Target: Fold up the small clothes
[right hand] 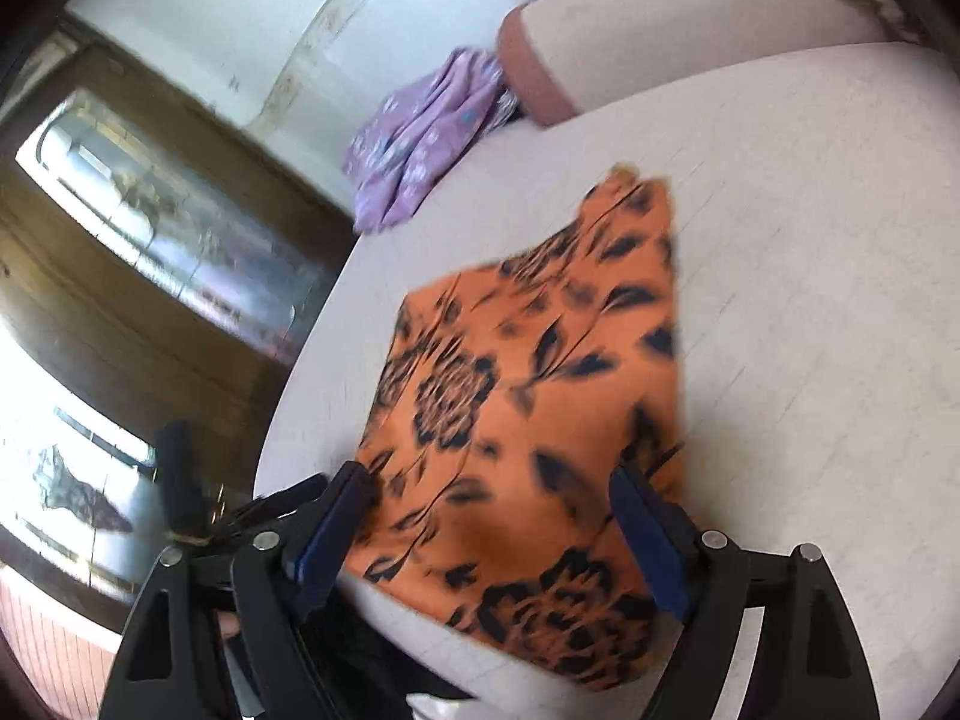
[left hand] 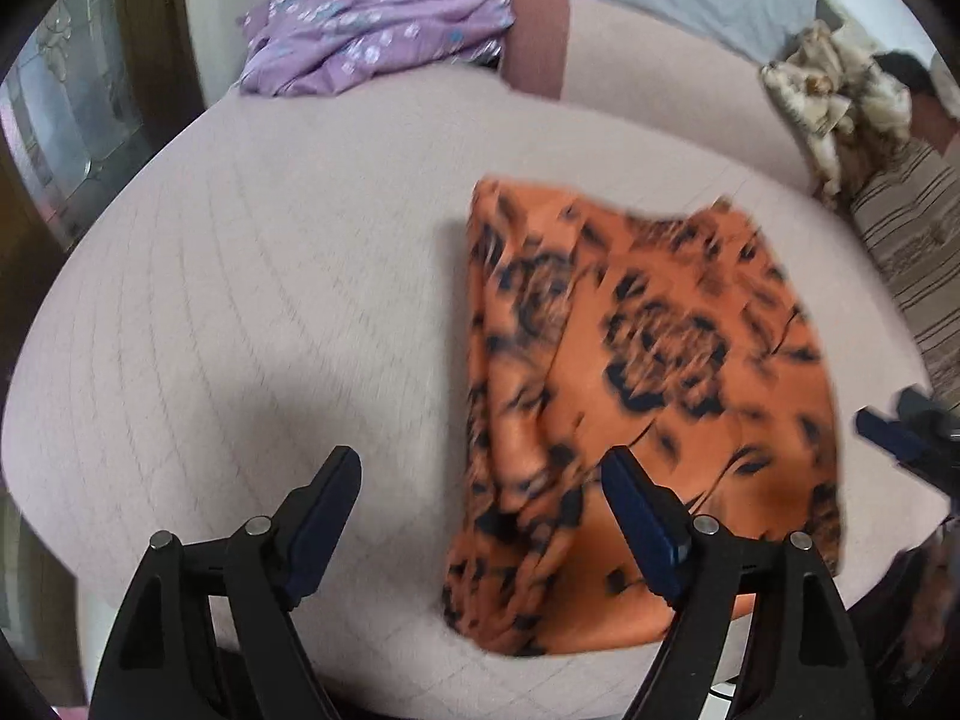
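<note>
While a crumpled lilac floral garment (left hand: 366,36) lay at the far left of the pale pink quilted bed cover (left hand: 240,300), the left gripper (left hand: 480,480) hovered with its jaws wide apart and nothing between them. To its right, the folded orange cloth with black flower print (left hand: 660,372) lay flat on the cover. Over the cloth's near edge, the right gripper (right hand: 492,498) likewise stood wide open, clamped on nothing.

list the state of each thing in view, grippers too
orange cloth: folded, lying flat on the bed, not held
purple cloth: crumpled, unfolded, at the far edge
beige cloth: bunched up
left gripper: open, nothing gripped
right gripper: open above the orange cloth, nothing gripped
</note>
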